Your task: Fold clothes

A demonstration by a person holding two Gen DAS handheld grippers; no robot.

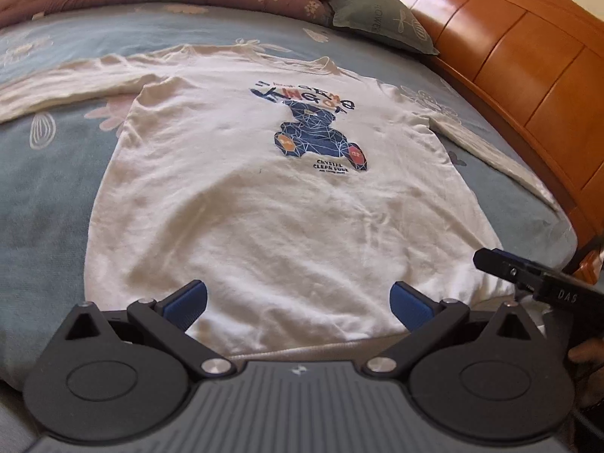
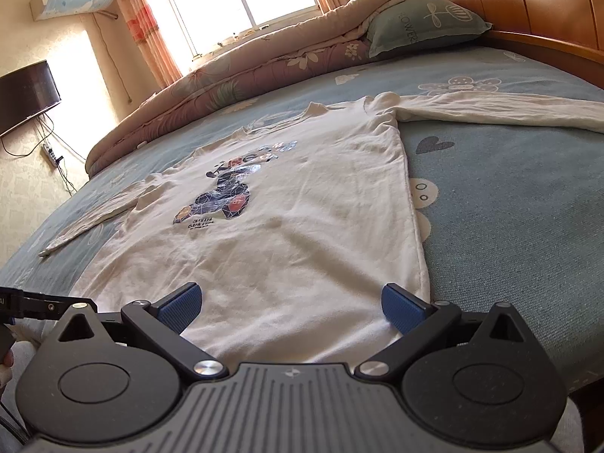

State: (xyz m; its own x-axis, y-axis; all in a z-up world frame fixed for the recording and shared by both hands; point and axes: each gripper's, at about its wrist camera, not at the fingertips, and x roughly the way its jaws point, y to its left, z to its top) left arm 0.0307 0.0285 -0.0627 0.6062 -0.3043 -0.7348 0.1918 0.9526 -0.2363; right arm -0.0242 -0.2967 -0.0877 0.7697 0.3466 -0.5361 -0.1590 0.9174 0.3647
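Note:
A white long-sleeved shirt (image 1: 245, 204) with a blue bear print (image 1: 321, 132) lies flat and face up on the bed, both sleeves spread out to the sides. My left gripper (image 1: 298, 304) stands open just above the shirt's hem, nothing between its blue pads. The right gripper (image 2: 290, 305) is open too, over the hem near the shirt's (image 2: 302, 226) right bottom corner. Part of the right gripper shows as a black finger (image 1: 528, 275) at the right edge of the left wrist view.
A blue-grey flowered bedsheet (image 1: 45, 196) covers the bed. A rolled quilt (image 2: 234, 75) and a green pillow (image 2: 422, 22) lie along the far side. An orange wooden headboard (image 1: 528, 75) bounds the right. A wall television (image 2: 26, 94) and an air conditioner (image 2: 71, 0) are at the left.

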